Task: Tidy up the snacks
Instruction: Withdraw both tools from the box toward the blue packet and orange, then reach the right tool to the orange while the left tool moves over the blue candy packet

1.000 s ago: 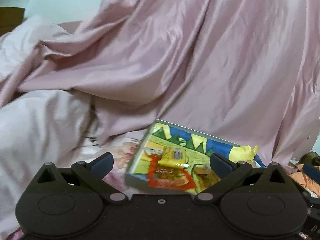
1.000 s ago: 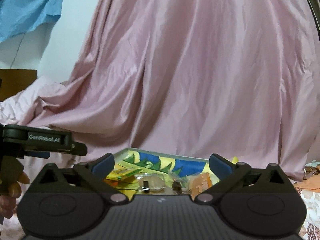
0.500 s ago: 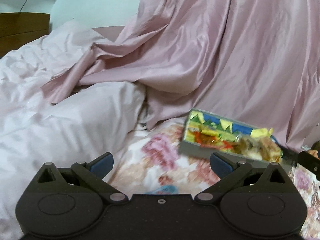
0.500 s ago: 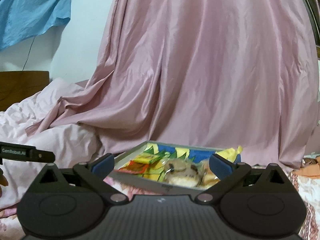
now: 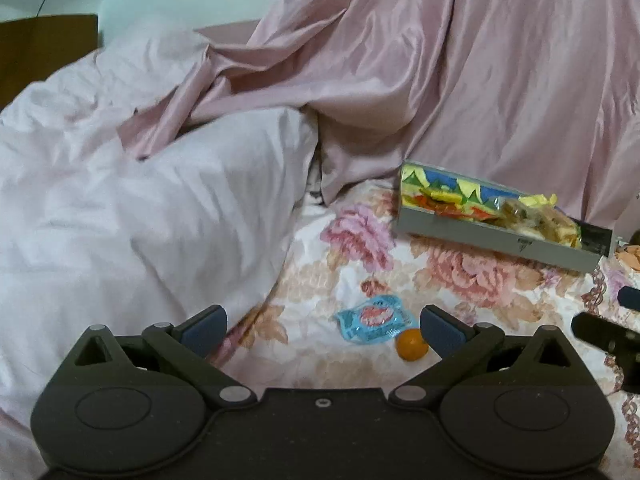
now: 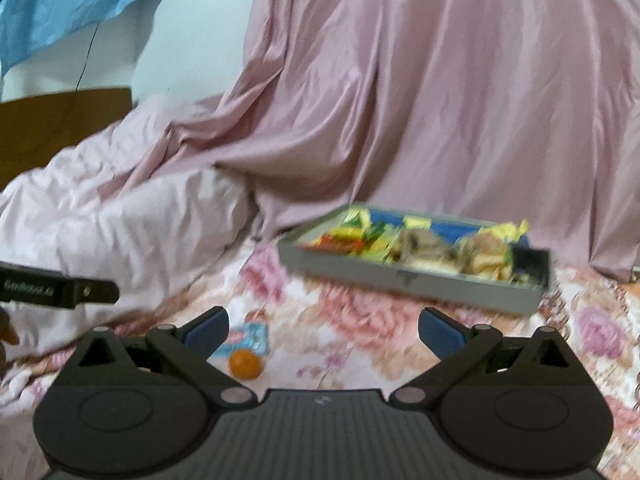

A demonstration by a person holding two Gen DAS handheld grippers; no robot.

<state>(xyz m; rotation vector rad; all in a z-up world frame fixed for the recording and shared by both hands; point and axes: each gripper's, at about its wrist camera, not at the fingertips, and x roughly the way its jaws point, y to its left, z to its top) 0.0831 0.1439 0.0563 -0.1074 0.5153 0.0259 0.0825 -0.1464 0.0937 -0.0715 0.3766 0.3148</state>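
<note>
A shallow grey box with a colourful lining holds several snack packets; it lies on the floral bedsheet and also shows in the right wrist view. A light-blue snack packet and a small orange ball-shaped snack lie loose on the sheet in front of my left gripper, which is open and empty. My right gripper is open and empty, with the blue packet and orange snack near its left finger.
A white duvet is heaped at the left. A pink satin sheet hangs behind the box. The floral sheet spreads between the grippers and the box. Orange items lie at the right edge.
Both grippers have pulled back and away from the box, which now looks smaller and farther. The blue packet and orange snack have come into view on the sheet.
</note>
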